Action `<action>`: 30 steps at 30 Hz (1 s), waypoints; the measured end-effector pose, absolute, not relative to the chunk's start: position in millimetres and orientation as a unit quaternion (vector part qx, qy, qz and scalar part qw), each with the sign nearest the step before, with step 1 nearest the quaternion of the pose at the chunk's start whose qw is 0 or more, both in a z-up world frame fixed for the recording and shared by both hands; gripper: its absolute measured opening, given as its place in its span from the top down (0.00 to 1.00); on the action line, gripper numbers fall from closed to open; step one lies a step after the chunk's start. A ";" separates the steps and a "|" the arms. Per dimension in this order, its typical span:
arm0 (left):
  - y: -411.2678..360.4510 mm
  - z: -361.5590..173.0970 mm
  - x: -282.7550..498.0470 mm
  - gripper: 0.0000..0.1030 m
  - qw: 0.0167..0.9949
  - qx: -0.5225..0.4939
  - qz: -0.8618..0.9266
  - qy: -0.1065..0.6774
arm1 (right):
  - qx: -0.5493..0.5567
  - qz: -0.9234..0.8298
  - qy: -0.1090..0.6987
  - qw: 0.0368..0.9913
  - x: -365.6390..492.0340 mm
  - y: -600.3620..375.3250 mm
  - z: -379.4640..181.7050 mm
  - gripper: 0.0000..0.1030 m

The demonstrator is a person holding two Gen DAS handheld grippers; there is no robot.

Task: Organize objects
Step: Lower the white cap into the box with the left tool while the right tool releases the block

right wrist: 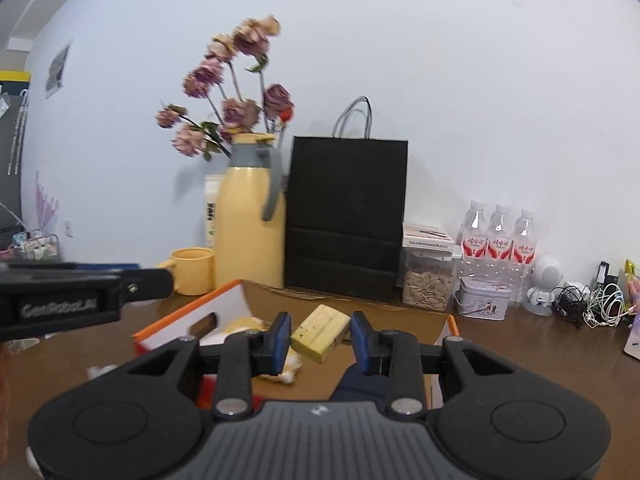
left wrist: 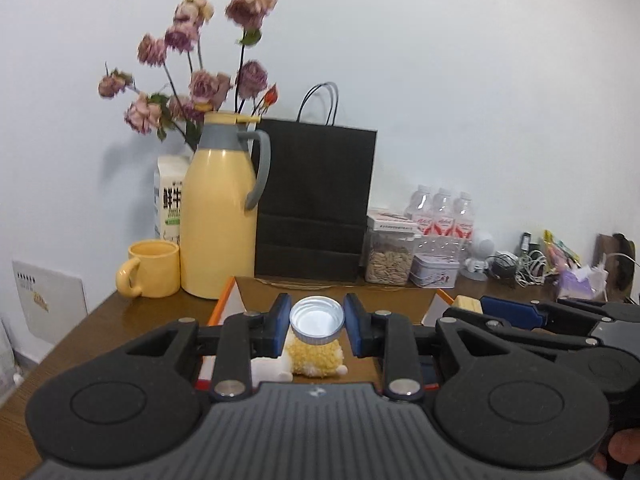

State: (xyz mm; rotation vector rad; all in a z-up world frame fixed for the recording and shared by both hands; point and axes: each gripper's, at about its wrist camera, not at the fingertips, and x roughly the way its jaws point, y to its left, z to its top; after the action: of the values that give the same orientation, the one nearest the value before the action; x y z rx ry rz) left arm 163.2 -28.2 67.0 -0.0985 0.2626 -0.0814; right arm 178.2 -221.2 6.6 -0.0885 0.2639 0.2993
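Note:
My left gripper (left wrist: 317, 322) is shut on a silver metal lid (left wrist: 317, 319), held above an open cardboard box (left wrist: 224, 304) with orange edges. A fluffy yellow and white plush toy (left wrist: 316, 360) lies in the box below the lid. My right gripper (right wrist: 320, 334) is shut on a pale yellow block (right wrist: 321, 332), tilted, held over the same box (right wrist: 188, 316). The block's end (left wrist: 467, 303) also shows in the left wrist view, in the right gripper's blue fingers (left wrist: 508, 310). The left gripper's arm (right wrist: 80, 292) shows at the left of the right wrist view.
On the brown table (left wrist: 120, 320) behind the box stand a yellow mug (left wrist: 154, 268), a yellow thermos jug (left wrist: 220, 208), a milk carton (left wrist: 168, 200), dried roses (left wrist: 200, 80), a black paper bag (left wrist: 316, 200), a seed jar (left wrist: 390, 252), a small tin (left wrist: 434, 270), water bottles (left wrist: 442, 216) and cables (left wrist: 520, 264).

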 end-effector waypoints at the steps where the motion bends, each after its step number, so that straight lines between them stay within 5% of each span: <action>1: -29.4 64.8 170.2 0.71 0.989 -0.052 -0.037 0.135 | -0.044 0.149 0.138 0.978 189.7 -223.3 5.4 0.70; 24: -65.5 22.0 268.7 0.71 0.981 -0.039 -0.005 0.188 | -0.001 0.115 0.217 0.969 268.1 -251.5 -40.7 0.69; 26: -64.6 22.7 266.0 0.63 0.983 -0.040 -0.004 0.180 | 0.000 0.113 0.218 0.969 268.2 -251.7 -40.6 0.68; 28: -63.0 23.4 263.1 0.30 0.984 -0.040 0.006 0.173 | 0.000 0.109 0.219 0.970 268.1 -252.4 -41.1 0.49; 30: -61.7 24.3 259.5 0.17 0.986 -0.038 0.016 0.163 | 0.004 0.110 0.217 0.970 267.5 -254.1 -40.5 0.30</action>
State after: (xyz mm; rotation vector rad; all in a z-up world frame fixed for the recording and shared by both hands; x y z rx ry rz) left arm 259.5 -61.7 24.3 -0.0772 0.3270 0.0313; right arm 267.5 -254.1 -40.5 0.0089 0.4388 0.2219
